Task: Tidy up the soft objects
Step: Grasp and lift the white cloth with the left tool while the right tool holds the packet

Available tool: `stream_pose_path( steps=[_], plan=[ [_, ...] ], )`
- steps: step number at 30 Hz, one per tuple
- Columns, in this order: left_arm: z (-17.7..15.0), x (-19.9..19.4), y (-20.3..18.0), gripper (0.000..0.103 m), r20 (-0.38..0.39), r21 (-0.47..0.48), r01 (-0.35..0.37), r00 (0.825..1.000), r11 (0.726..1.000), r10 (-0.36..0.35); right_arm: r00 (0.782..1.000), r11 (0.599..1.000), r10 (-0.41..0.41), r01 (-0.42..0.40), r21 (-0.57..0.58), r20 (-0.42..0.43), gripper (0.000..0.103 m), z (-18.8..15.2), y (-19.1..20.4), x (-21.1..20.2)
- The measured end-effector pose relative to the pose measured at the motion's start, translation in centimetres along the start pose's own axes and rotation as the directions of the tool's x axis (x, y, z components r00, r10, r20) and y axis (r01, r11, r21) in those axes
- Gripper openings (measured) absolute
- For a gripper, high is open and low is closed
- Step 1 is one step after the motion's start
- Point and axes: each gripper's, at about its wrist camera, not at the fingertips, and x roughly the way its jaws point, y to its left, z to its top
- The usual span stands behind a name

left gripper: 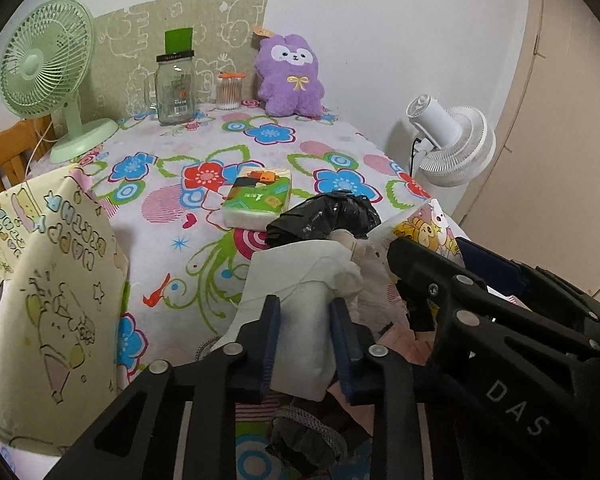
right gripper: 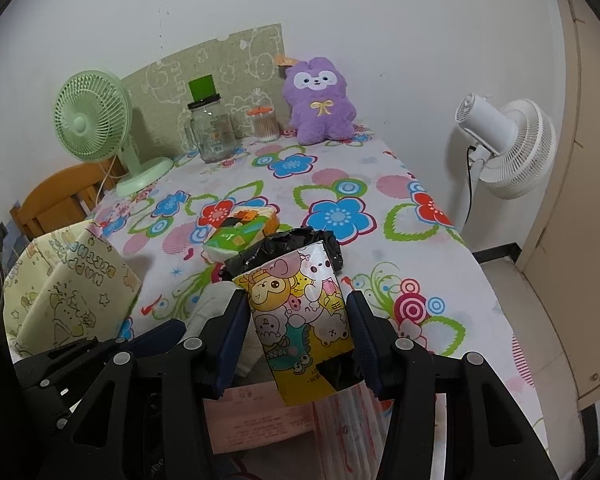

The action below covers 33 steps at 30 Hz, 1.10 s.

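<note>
flowered cloth covers the worktop (left gripper: 236, 240) against a white wall, where a purple plush (left gripper: 290, 78) sits at the back beside a glass jar (left gripper: 175, 90) and a green fan (left gripper: 46, 68), with a tissue pack (left gripper: 258, 198) lying mid-cloth; the left gripper (left gripper: 305, 320) has its fingers clamped on a white cloth (left gripper: 300, 280) near the front edge, while the right gripper (right gripper: 298, 322) has its fingers closed on a cartoon-printed cup (right gripper: 302, 316) lined with a black bag (right gripper: 284, 246), touching the white cloth
</note>
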Motion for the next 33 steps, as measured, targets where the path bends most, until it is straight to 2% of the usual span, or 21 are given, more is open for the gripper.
stream_pose_path(
  steps=[4,9,13,23,33],
  plan=[
    [-0.1,-0.7,0.0,0.015,0.017,-0.002,-0.016,1.000,1.000,0.016,1.000,1.000,0.007,-0.007,-0.005,0.014,0.054,-0.1,0.3,-0.9],
    [-0.1,-1.9,0.2,0.013,0.037,-0.012,-0.040,0.998,0.999,0.041,0.999,1.000,0.011,-0.011,-0.013,0.032,0.054,-0.1,0.9,-1.9],
    [-0.2,-2.9,0.4,0.012,0.063,-0.033,-0.079,0.995,0.996,0.081,0.999,1.000,0.012,-0.011,-0.014,0.041,0.054,0.0,1.3,-2.6],
    [-0.4,-5.6,0.5,0.011,0.094,-0.033,-0.110,0.989,0.993,0.113,0.998,1.000,0.019,-0.018,-0.015,0.067,0.053,0.2,2.5,-5.0],
    [0.1,-8.0,-0.1,0.011,0.120,-0.015,-0.108,0.987,0.994,0.109,0.995,1.000,0.022,-0.020,-0.018,0.096,0.054,0.9,3.1,-7.4]
  ],
)
